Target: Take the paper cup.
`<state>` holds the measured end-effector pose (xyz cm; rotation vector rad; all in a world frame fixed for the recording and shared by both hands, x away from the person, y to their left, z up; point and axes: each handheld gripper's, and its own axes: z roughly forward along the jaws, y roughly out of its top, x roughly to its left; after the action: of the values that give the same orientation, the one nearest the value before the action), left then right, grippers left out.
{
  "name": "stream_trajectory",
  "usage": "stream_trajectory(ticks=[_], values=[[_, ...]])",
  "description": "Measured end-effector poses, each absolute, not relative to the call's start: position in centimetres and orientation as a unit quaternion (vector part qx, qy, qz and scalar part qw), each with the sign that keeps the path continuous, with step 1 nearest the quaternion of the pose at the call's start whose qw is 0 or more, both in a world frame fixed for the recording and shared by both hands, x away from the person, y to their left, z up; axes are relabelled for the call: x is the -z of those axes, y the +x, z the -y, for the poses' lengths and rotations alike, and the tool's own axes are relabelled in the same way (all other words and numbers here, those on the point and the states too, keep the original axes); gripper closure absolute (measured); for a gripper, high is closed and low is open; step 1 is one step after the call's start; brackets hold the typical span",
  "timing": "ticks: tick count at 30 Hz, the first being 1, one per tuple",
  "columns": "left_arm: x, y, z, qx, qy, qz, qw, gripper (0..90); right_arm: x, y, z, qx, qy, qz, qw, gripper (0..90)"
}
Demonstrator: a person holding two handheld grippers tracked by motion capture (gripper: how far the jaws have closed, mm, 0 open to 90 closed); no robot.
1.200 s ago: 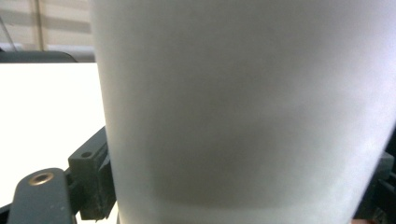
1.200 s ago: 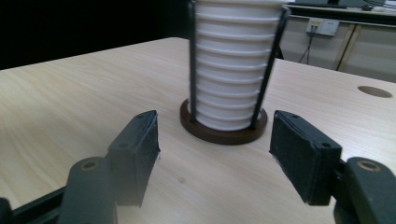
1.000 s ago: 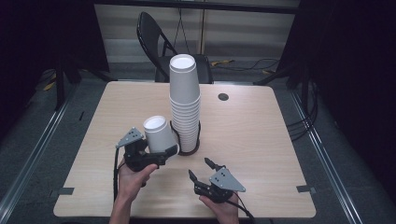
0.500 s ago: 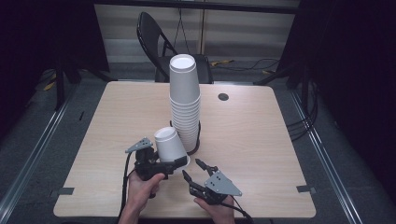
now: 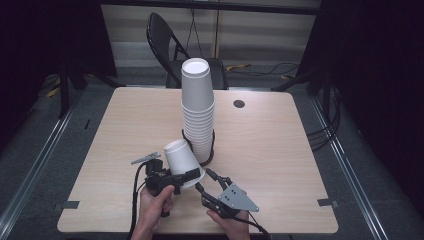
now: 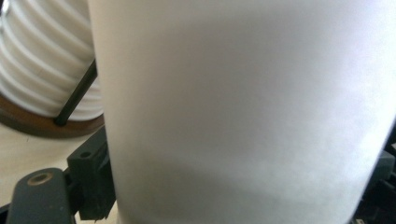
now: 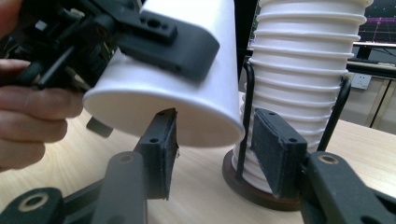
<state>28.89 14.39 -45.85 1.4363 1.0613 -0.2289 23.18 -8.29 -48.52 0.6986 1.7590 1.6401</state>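
Hands come in from the bottom edge of the high view, each wrapped around a black two-jaw gripper over the near part of the pale wooden table (image 5: 125, 125). The left hand (image 5: 155, 202) has its fingers curled round the handle, and the left gripper (image 5: 187, 176) points to the right with its jaws clamped on a single white paper cup (image 5: 181, 161). That cup is upside down and tilted, closed bottom up and away from the person, open rim low and toward the right gripper. In the left gripper view the cup's white wall (image 6: 243, 107) sits between the jaws, one black pad pressed against it at lower left.

The right hand (image 5: 231, 225) holds the right gripper (image 5: 207, 180) just beside the cup, angled up and leftward, grey three-cornered plate (image 5: 236, 198) on top. Its jaws stand apart with nothing between them; in the right gripper view they spread either side of the cup's rim (image 7: 177, 126), which hangs above and a little beyond them, not touching as far as can be seen.

Just behind stands the tall stack of white paper cups (image 5: 197, 107), upside down, in a round dark holder with thin black upright rods (image 7: 252, 182). A black folding chair (image 5: 172, 47) stands beyond the table's far edge.
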Motion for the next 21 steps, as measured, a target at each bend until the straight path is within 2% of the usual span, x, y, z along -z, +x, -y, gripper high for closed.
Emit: stream_trajectory(ticks=[5, 21], values=[[46.4, 29.0, -14.3, 0.117, 0.611, -0.482, 0.616, 13.3, 48.6, 23.5, 8.2, -0.623, 0.261, -0.665, 0.317, 55.7], [46.0, 28.2, -13.4, 0.136, 0.609, -0.473, 0.622, 13.2, 48.4, 25.3, 7.0, -0.634, 0.247, -0.653, 0.334, 64.5]])
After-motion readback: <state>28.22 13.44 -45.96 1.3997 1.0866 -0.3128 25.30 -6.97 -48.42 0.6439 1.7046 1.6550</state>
